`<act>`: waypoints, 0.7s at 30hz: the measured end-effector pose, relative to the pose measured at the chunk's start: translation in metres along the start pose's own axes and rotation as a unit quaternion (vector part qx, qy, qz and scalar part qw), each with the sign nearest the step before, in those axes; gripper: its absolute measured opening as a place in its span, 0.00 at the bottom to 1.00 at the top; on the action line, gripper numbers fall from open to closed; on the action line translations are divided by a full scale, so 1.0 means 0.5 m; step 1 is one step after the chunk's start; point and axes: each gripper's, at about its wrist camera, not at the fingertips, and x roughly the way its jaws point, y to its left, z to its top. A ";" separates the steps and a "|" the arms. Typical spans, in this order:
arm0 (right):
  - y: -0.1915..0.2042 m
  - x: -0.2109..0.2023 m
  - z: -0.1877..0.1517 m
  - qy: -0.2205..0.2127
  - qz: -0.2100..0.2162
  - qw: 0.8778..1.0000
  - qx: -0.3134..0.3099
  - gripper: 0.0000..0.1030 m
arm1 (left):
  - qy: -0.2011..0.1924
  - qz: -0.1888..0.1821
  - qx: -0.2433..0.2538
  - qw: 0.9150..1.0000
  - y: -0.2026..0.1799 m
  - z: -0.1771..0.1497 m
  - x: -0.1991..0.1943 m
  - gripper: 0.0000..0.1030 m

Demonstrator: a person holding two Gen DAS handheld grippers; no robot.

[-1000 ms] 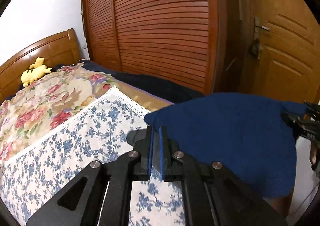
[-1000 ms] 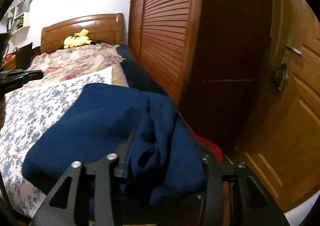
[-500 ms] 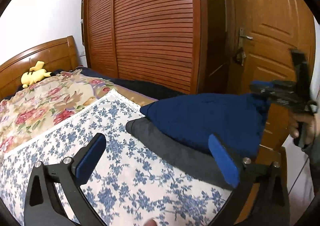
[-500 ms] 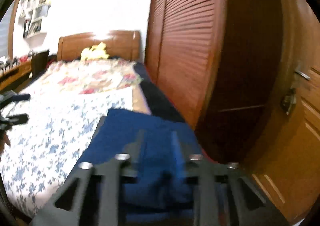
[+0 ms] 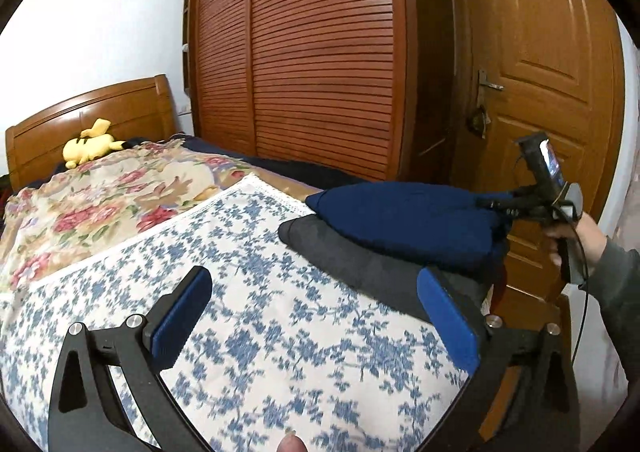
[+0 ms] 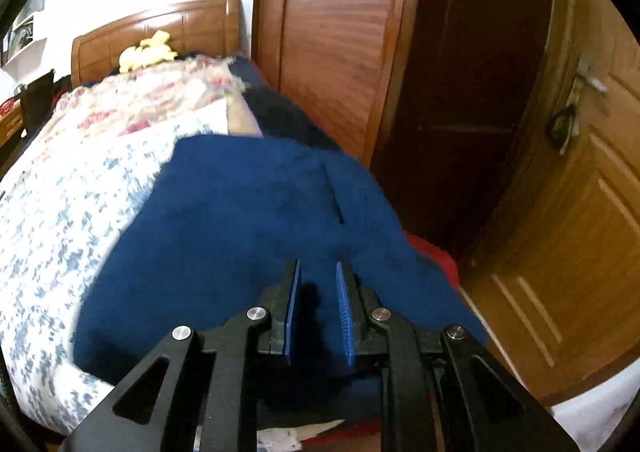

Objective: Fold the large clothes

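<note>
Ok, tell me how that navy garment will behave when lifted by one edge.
Probably floppy: the navy garment sags from the right tongs onto the grey garment. Likely thick and fairly heavy, given its soft, rounded folds. The fuzzy surface should grip rather than slip.

Two claws (image 5: 316, 316), one navy garment (image 5: 404, 215), one grey garment (image 5: 360, 264), one yellow plush toy (image 5: 90, 145)

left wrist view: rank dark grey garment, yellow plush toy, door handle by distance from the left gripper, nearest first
From the left gripper:
1. Dark grey garment, on the bed just ahead and to the right, under the navy garment.
2. Door handle, upper right, past the bed's foot.
3. Yellow plush toy, far left by the headboard.
</note>
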 end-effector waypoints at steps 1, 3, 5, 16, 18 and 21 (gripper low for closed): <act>0.008 -0.021 -0.001 -0.009 0.001 1.000 -0.001 0.18 | -0.002 0.004 0.001 1.000 0.001 -0.004 -0.012 1.00; 0.030 -0.078 0.008 -0.030 0.009 0.999 -0.006 0.18 | -0.009 0.015 0.001 1.000 0.004 -0.014 -0.040 1.00; 0.053 -0.129 0.007 -0.054 0.025 0.998 -0.016 0.18 | -0.017 0.026 -0.001 1.000 0.013 -0.022 -0.072 1.00; 0.239 -0.308 -0.107 -0.102 0.163 0.980 -0.059 0.52 | -0.010 0.071 -0.020 0.997 0.075 -0.089 -0.216 1.00; 0.269 -0.327 -0.125 -0.103 0.184 0.976 -0.063 0.60 | -0.006 0.076 -0.027 0.997 0.090 -0.108 -0.237 1.00; 0.292 -0.319 -0.157 -0.100 0.212 0.970 -0.056 0.68 | 0.004 0.091 -0.037 0.995 0.113 -0.138 -0.257 1.00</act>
